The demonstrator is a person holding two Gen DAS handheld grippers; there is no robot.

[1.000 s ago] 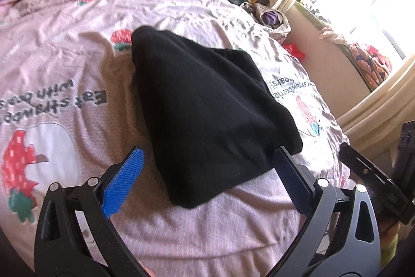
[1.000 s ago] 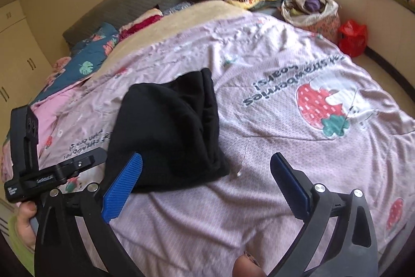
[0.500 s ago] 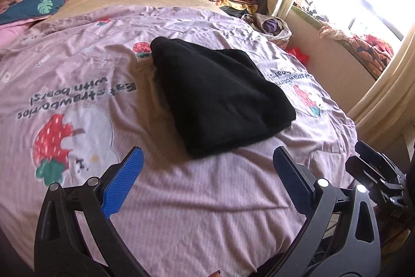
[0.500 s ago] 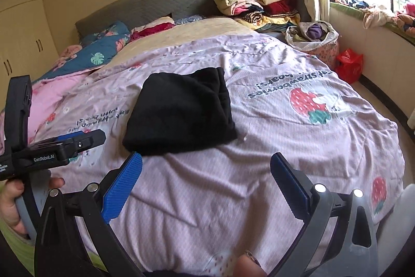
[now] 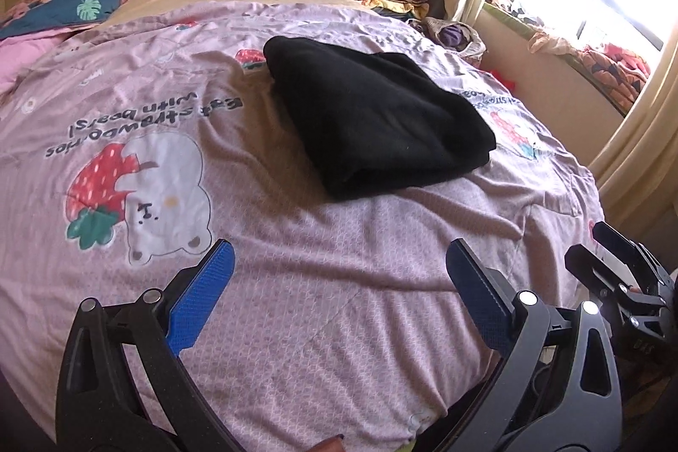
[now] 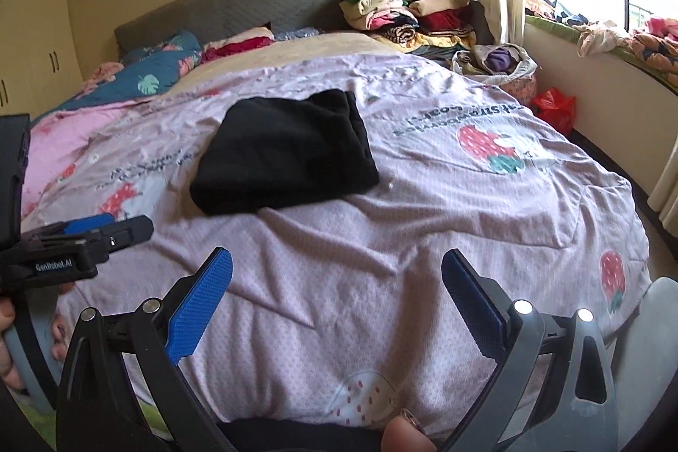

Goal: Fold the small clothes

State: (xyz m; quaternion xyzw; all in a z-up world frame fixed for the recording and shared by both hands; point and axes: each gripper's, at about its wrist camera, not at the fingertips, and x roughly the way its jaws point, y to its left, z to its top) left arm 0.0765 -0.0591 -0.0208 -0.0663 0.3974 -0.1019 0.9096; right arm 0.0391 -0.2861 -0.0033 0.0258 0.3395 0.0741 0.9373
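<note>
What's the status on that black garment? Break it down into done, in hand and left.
Done: the black garment lies on the bedspread as a compact folded bundle. In hand: nothing; the left gripper and right gripper are both open, empty and short of it. Left: nothing obvious on this piece. No other unfolded garment lies on the bedspread.

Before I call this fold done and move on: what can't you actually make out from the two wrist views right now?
- Black garment: its type and inner layers; the fabric shows as one dark mass in both views.
- Its underside, hidden against the bedspread.
- Clothes pile by the headboard: single items too small and overlapping.
- Right gripper handle: cut off by the bottom edge.
- Left gripper handle: likewise cut off.
</note>
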